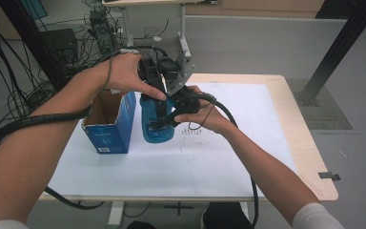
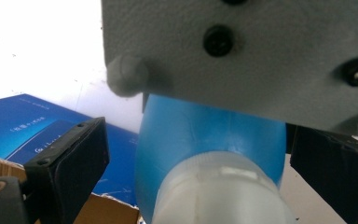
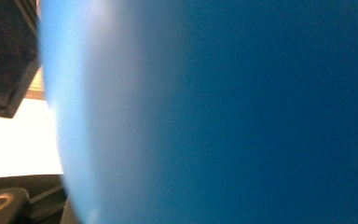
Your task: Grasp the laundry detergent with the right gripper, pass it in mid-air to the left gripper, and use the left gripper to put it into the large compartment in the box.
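Blue translucent plastic bottle (image 1: 156, 125) stands upright on the counter (image 1: 228, 157), which has a smooth white top and a pale wooden rim. Its rounded body narrows to a cloudy, paler neck. The right hand-held gripper (image 1: 164, 120) pinches the bottle's body from the right. The left hand-held gripper (image 1: 158, 98) comes from above, its black jaws spread on either side of the neck without touching. Just left stands an open blue cardboard box (image 1: 109, 125); its contents cannot be told.

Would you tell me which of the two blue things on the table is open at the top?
The blue cardboard box, left of the blue bottle: its flaps stand open, showing brown inside, while the grippers work at the bottle.
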`<state>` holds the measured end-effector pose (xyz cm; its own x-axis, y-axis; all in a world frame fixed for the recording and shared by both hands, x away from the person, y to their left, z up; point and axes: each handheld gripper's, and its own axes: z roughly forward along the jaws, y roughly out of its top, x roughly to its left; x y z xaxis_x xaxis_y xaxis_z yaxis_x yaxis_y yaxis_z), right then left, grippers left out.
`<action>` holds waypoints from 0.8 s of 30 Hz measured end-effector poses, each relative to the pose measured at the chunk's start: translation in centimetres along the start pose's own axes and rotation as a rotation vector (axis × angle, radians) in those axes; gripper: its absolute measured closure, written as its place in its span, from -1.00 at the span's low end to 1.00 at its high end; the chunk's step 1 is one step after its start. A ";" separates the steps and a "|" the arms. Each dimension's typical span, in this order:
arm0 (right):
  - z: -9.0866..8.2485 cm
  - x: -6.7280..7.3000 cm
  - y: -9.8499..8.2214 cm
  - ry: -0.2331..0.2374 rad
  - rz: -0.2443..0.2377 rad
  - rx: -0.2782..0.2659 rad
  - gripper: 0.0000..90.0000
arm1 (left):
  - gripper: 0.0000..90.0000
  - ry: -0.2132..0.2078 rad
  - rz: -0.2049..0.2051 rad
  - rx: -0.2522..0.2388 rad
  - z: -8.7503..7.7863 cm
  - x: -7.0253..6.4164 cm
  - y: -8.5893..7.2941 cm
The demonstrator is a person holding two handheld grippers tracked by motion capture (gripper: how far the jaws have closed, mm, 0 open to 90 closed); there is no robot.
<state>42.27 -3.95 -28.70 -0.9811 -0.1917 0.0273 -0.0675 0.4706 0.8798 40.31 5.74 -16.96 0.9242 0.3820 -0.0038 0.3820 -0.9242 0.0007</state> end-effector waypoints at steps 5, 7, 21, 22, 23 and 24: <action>-0.1 -0.1 0.0 -0.002 0.002 -0.007 -0.02 | -0.89 0.004 -0.003 -0.001 0.0 0.0 -0.1; -0.2 0.0 0.1 -0.002 0.005 -0.007 -0.02 | -0.89 0.003 -0.002 0.000 0.0 0.0 -0.1; -0.3 0.0 0.2 0.000 0.004 -0.017 -0.03 | -0.88 0.005 0.001 -0.001 -0.3 -0.2 0.0; -0.3 0.0 0.2 0.000 0.004 -0.017 -0.03 | -0.88 0.005 0.001 -0.001 -0.3 -0.2 0.0; -0.4 0.0 0.2 -0.001 0.004 -0.018 -0.02 | -0.88 0.005 0.006 0.004 -0.3 -0.2 0.1; -0.4 0.0 0.2 -0.003 0.003 -0.020 -0.02 | -0.88 0.006 0.009 0.013 -0.4 -0.1 0.1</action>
<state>42.30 -4.22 -28.35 -0.9818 -0.1876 0.0290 -0.0605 0.4537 0.8891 40.23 5.58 -16.55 0.9277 0.3733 0.0020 0.3733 -0.9276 -0.0119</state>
